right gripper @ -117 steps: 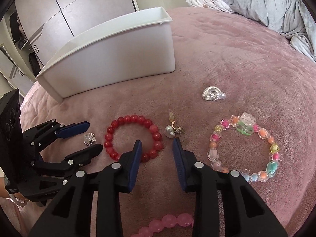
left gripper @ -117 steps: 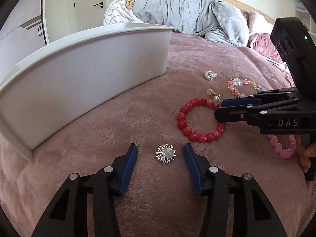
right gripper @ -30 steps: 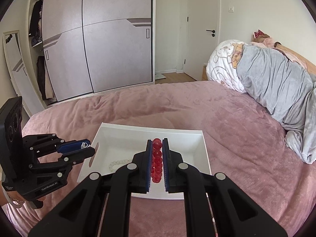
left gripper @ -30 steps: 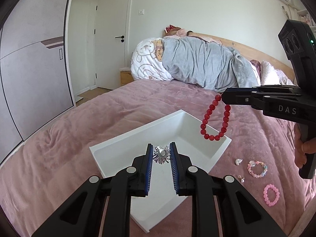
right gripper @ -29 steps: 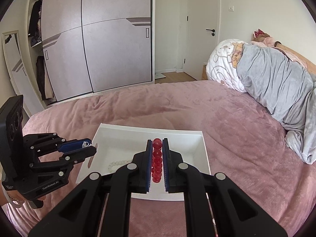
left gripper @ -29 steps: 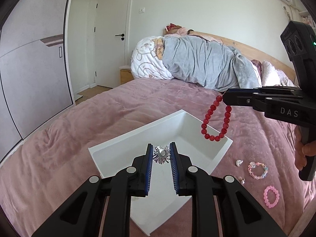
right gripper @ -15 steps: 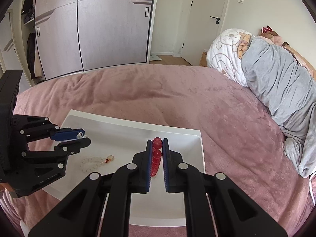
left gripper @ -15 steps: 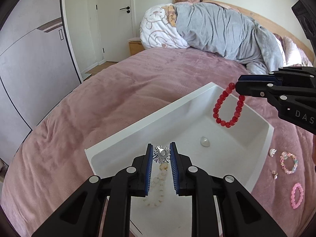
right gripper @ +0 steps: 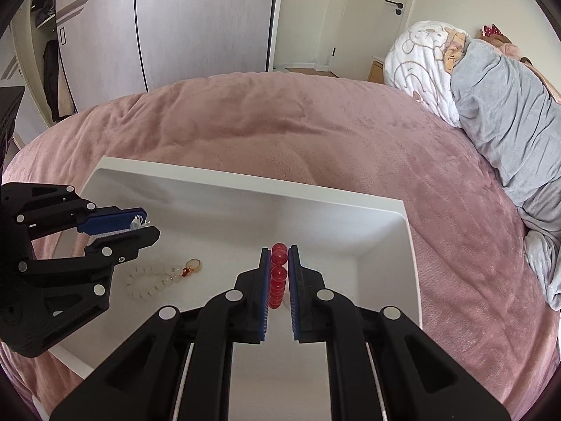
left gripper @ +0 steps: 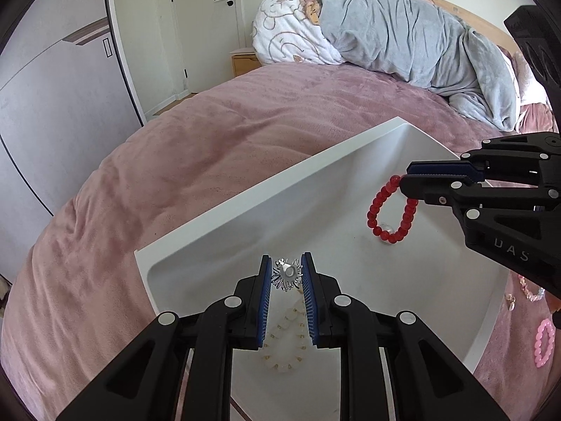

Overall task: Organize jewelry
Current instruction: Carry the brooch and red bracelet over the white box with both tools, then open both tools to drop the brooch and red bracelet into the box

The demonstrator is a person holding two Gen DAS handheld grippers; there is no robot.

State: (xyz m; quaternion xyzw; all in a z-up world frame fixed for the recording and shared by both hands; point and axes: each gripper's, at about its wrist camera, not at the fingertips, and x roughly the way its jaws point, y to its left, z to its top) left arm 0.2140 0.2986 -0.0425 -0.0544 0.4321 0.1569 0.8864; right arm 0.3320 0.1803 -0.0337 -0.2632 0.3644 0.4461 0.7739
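My left gripper (left gripper: 287, 273) is shut on a silver spiky brooch (left gripper: 287, 275) and holds it above the near end of the white box (left gripper: 245, 207). My right gripper (right gripper: 279, 256) is shut on a red bead bracelet (right gripper: 277, 280), which hangs over the far end of the box (right gripper: 350, 203); the bracelet also shows in the left wrist view (left gripper: 392, 210). A pale bead bracelet (right gripper: 154, 280) with an amber charm lies on the box floor, under the left gripper (right gripper: 140, 226). A small clear piece (left gripper: 385, 228) lies below the red bracelet.
The box sits on a pink bedspread (left gripper: 157, 175). A pink bracelet (left gripper: 543, 347), a multicolour bracelet (left gripper: 531, 291) and an earring (left gripper: 510, 301) lie on the bed right of the box. A grey duvet (left gripper: 420, 42) and pillows lie at the bed's head.
Both grippers have come down and closer over the open box, each still holding its piece. The red bracelet now hangs low inside the box.
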